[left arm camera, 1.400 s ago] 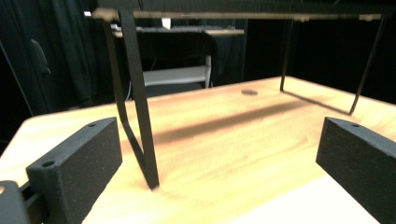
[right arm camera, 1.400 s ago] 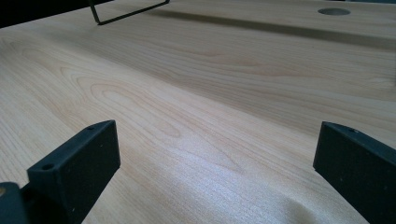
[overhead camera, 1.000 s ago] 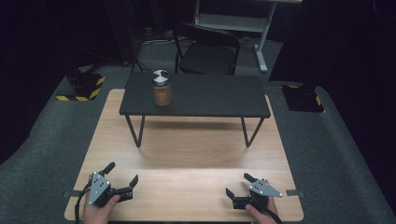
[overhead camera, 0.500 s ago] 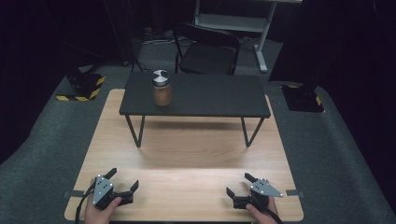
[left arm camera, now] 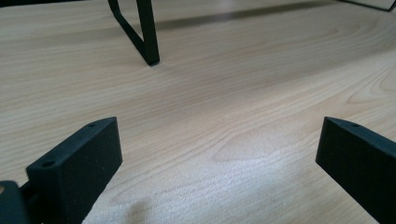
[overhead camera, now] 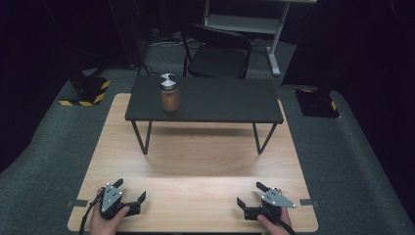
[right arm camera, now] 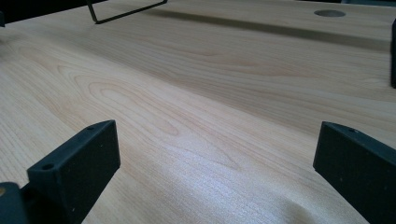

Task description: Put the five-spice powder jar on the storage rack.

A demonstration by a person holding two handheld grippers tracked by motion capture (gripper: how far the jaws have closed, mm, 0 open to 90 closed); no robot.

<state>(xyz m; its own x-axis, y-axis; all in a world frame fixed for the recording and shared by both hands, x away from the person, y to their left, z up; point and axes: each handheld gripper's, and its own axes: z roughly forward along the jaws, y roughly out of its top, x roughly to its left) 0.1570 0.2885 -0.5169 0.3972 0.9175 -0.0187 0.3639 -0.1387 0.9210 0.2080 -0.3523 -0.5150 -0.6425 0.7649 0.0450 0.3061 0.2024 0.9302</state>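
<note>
A glass jar (overhead camera: 169, 94) with brown contents and a silver lid stands on the left part of a low black table (overhead camera: 220, 100), which rests on the wooden tabletop (overhead camera: 195, 161). My left gripper (overhead camera: 130, 190) sits near the front left edge, held in a hand, open and empty. My right gripper (overhead camera: 248, 194) sits near the front right edge, also open and empty. In the left gripper view the left gripper (left arm camera: 219, 128) has bare wood between its jaws, with a black table leg (left arm camera: 147, 32) ahead. The right gripper (right arm camera: 217, 128) has its jaws wide over bare wood.
A black chair (overhead camera: 218, 54) stands behind the low table, and a metal desk frame (overhead camera: 254, 22) behind that. Yellow-black striped bases (overhead camera: 85, 90) sit on the grey floor at both sides. A round hole (right arm camera: 329, 13) marks the wood in the right gripper view.
My left gripper has shifted slightly toward the front edge of the tabletop. The right gripper and the jar have stayed put.
</note>
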